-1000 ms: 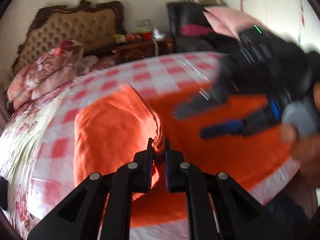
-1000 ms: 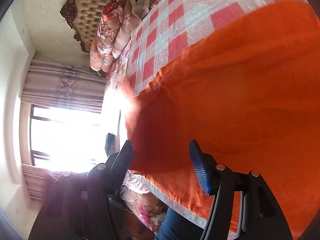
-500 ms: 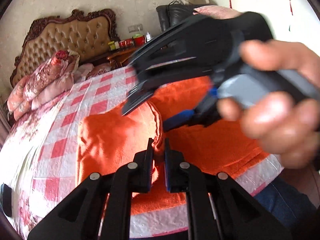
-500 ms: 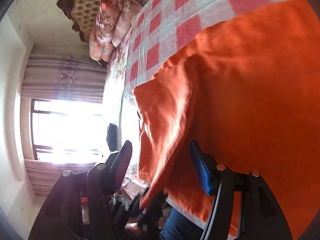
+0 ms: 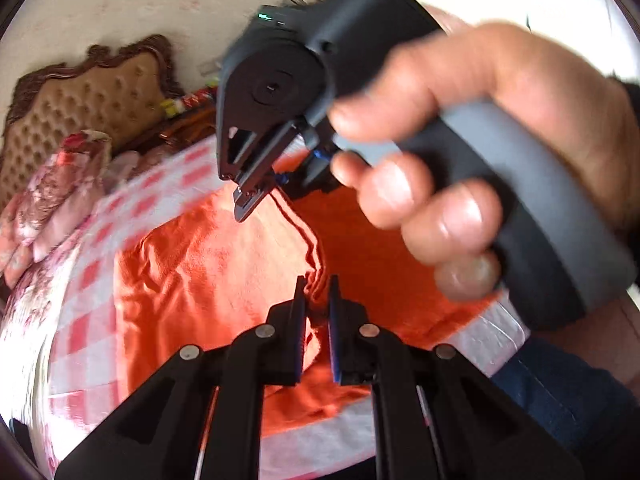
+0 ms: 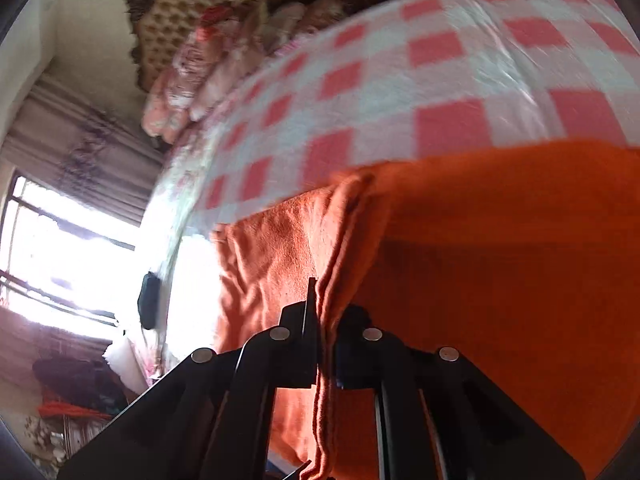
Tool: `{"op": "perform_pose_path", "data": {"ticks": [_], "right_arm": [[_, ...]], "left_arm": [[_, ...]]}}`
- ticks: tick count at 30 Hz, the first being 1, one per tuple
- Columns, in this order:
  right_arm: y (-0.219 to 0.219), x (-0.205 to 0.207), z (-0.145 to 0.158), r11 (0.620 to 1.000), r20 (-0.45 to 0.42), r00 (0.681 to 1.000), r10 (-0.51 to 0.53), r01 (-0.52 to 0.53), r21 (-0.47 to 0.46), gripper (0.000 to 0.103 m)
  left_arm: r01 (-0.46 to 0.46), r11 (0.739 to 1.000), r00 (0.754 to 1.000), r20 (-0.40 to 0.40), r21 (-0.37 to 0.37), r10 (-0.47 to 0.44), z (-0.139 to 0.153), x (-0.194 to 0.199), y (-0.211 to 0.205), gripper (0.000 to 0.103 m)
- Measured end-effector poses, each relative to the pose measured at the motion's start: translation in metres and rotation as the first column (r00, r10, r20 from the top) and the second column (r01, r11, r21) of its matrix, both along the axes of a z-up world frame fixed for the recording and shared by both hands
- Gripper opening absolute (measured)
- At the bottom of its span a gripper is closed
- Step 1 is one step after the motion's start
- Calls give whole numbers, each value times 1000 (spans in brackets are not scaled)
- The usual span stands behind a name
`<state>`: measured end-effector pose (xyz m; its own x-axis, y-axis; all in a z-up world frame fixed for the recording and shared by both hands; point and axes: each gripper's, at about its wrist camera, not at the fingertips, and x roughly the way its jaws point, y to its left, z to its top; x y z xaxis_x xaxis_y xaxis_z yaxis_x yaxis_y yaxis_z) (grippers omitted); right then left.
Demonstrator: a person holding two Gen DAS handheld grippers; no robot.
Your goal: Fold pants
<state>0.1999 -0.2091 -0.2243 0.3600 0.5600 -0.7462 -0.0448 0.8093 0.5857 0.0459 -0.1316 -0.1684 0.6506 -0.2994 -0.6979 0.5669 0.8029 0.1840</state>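
pants (image 5: 224, 280): orange | bedspread (image 6: 440, 80): pink-white checks | headboard (image 5: 92, 104): tan, tufted

Checked bed (image 6: 460, 80), orange pants (image 6: 500, 260) on it

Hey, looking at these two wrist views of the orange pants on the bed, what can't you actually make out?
- Left wrist view: the hand and right hand-held gripper block the pants behind them; waistband or leg end unclear.
- Right wrist view: the pants run off the right and bottom edges.
- Right wrist view: window glare washes out the checked bedspread at its left edge.
- Both views: motion blur smears the bedside clutter by the headboard.
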Motion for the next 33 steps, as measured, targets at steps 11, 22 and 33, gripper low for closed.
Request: {"op": "perform_pose_path", "data": {"ticks": [11,22,33], "right_arm": [[-8,8,-7,998,55,998,-23,26,-61,11],[-5,-5,0,966,144,987,-75,108,-235,26],[7,-66,42,914,300,954,-14,134,-382,26]], "left_arm": [[16,997,1000,-6,70,-15,-24,-6,-11,10],[30,1000,998,-52,1,-30,-28,-1,-10,30],[-382,823,923,-228,-421,311,33,66,164,12]]}}
